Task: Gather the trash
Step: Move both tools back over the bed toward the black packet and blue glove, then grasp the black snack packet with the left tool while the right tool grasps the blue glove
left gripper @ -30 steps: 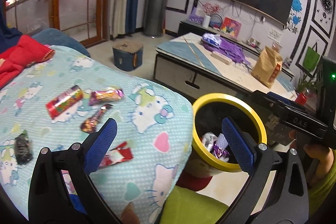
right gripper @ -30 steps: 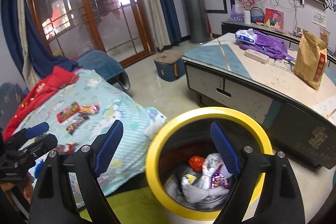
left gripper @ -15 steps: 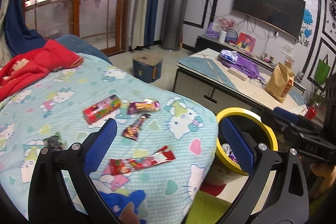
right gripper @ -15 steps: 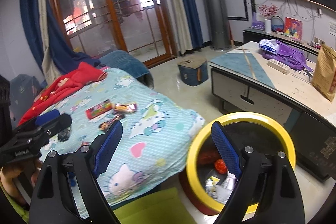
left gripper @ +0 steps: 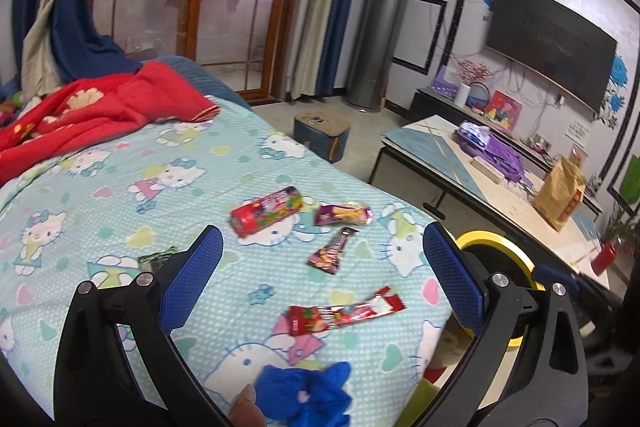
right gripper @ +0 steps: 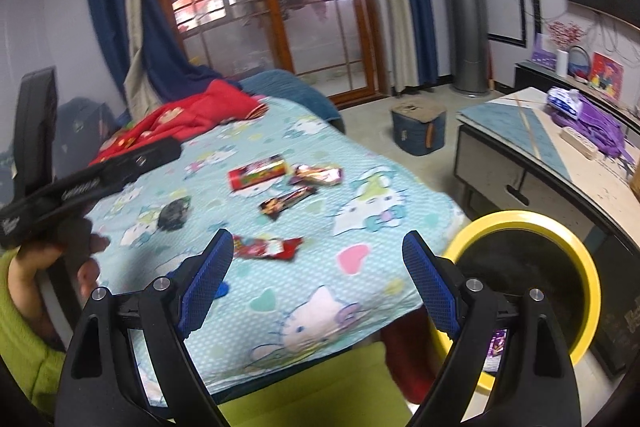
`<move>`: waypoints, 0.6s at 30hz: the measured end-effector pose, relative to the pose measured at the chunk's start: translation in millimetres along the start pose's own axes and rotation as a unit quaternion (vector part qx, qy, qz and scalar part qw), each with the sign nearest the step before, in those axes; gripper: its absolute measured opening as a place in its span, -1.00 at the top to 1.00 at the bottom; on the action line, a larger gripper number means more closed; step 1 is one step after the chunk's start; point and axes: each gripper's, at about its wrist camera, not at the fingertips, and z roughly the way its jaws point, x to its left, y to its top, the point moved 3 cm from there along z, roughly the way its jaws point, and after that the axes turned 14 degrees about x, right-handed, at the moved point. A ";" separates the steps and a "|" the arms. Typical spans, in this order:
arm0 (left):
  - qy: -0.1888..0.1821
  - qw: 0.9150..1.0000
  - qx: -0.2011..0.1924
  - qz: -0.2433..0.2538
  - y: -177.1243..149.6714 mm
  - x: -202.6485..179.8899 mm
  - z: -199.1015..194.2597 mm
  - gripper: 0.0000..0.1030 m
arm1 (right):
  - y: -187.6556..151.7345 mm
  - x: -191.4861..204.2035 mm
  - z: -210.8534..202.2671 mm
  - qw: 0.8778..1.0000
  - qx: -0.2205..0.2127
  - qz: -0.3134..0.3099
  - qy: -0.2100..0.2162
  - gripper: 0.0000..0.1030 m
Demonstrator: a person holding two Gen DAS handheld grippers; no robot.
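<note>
Several snack wrappers lie on the cartoon-cat bed sheet (left gripper: 120, 187): a red candy tube (left gripper: 266, 211), a purple bar wrapper (left gripper: 342, 215), a dark red wrapper (left gripper: 332, 255), a long flat red wrapper (left gripper: 344, 313) and a dark green one (left gripper: 156, 257) partly behind a finger. My left gripper (left gripper: 320, 267) hovers open and empty above them. My right gripper (right gripper: 318, 275) is open and empty over the bed's near edge, with the long red wrapper (right gripper: 266, 247) just beyond its left finger. The yellow-rimmed bin (right gripper: 580, 247) stands on the floor to the right.
A red blanket (left gripper: 92, 115) is bunched at the bed's far end. A blue cloth (left gripper: 308, 391) lies at the near edge. A low table (left gripper: 480, 183) with a paper bag (left gripper: 560, 191) and purple items sits beyond the bin. A small blue stool (right gripper: 418, 129) stands on the floor.
Both grippers swung left, away from the bin and over the bed. The wrappers now sit central in both views and the bin has slid to the right edge. Both jaws stayed open.
</note>
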 end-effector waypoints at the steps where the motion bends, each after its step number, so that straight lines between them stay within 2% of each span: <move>1: 0.005 1.000 0.002 -0.006 0.0 5.9 0.8 -0.79 | -0.6 6.0 2.9 1.000 0.004 -0.006 0.004 -0.63; 18: 0.050 0.993 0.026 -0.100 -9.1 91.2 17.0 -0.79 | -15.1 79.7 52.6 0.991 0.086 -0.075 0.071 -0.62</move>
